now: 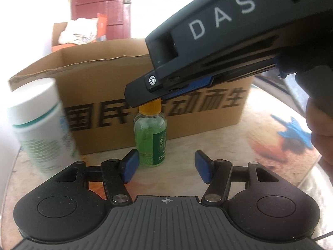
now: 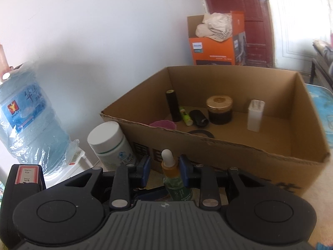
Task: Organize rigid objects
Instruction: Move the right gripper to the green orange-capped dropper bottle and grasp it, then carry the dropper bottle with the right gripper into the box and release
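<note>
- Two handheld grippers share the scene; our right gripper [image 2: 163,169] comes down over a small green dropper bottle [image 1: 150,140], its blue pads either side of the orange collar, so the bottle can be lifted by the neck.
- We cannot tell from the right wrist view whether those pads are already pressing; one looks to touch the collar, while a gap shows beside the other.
- Our left gripper [image 1: 164,165] sits low behind the bottle, jaws wide apart and grasping nothing, seemingly waiting its turn.
- We judge the bottle is upright on the patterned tabletop [image 1: 270,129], just in front of the cardboard box [image 2: 239,152], because it has not yet been sorted.
- Beside it to the left stands a white-capped jar [image 2: 109,143], also outside the box.
- Inside the box we see items already gathered: a black tube [image 2: 173,105], a yellow-green tube [image 2: 185,115], a gold-lidded dark jar [image 2: 219,109], a white rectangular container [image 2: 255,115], and a purple lid [image 2: 164,124].
- Farther out are a blue water jug [image 2: 27,116] and an orange carton [image 2: 216,41].
</note>
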`<state>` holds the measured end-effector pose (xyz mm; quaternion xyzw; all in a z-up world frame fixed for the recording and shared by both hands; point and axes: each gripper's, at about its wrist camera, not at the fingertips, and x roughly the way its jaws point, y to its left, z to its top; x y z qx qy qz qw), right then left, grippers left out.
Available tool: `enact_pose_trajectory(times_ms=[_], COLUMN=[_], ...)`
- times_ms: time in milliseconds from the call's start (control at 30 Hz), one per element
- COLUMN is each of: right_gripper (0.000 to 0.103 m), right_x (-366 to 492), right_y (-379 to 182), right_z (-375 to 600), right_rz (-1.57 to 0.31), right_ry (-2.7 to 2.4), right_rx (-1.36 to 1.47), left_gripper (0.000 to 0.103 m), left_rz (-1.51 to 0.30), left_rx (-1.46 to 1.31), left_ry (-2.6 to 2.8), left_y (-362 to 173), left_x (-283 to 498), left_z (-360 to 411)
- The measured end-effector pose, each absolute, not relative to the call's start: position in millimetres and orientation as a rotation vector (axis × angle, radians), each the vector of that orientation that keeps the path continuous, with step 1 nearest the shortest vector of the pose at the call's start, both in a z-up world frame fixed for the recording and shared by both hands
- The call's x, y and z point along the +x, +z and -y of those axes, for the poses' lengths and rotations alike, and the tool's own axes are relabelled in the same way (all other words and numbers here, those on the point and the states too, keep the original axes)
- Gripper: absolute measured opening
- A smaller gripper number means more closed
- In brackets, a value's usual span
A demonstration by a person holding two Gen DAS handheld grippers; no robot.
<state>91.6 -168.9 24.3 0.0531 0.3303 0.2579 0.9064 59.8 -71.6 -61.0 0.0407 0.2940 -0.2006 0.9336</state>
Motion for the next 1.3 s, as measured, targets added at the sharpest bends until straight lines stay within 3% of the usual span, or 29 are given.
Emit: enact_pose_trajectory(times_ms=[633, 867, 1300], right_gripper=[0.032, 0.032, 0.023], right_x=[90.1, 93.2, 89.5], right_y=[24.2, 21.7, 22.4], right_z=[196.1, 195.5, 199.7], right_rz=[-0.678, -0.682, -0.693], right_ry=[0.479, 0.472, 0.478], right_rx=[0.16, 0.148, 0.164], left_gripper=[0.045, 0.031, 0.031], left_rz=[-0.621, -0.617, -0.61], left_rx=[0.136, 0.126, 0.111], left_ry=[-0.405, -0.409, -0.401], left_y=[-61.0, -64.1, -63.9], left_x=[72.9, 80.0, 75.4], left_z=[85.7, 91.6, 92.2])
